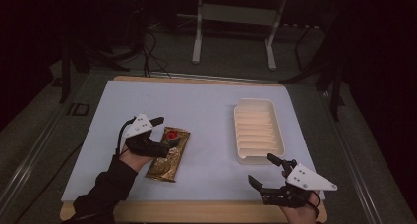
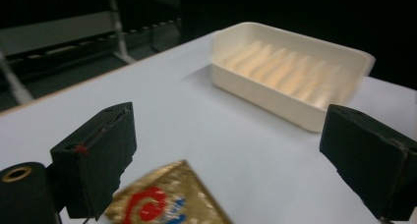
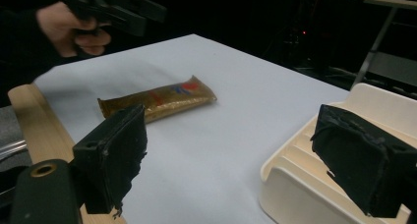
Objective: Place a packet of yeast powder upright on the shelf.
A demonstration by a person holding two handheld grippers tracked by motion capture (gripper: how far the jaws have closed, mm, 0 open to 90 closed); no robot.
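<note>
Two grippers at the table, and both have their jaws spread wide with nothing clamped. The left gripper (image 1: 158, 134) hovers over the gold snack packet (image 1: 168, 154), which lies flat on the table (image 1: 196, 101) in its left half, closer to the near edge than the far one. In the left gripper view the packet's (image 2: 167, 199) corner with the red logo sits low between the two black jaws, but the pads aren't pressing on it. The right gripper (image 1: 263, 171) hangs by the near right corner of the table, just beside the near end of the cream ribbed tray (image 1: 258, 131). That tray sits in the right half, well apart from the packet. From the right gripper view the packet (image 3: 157, 100) lies lengthwise on the white surface, with the left hand (image 3: 69, 25) above it.
</note>
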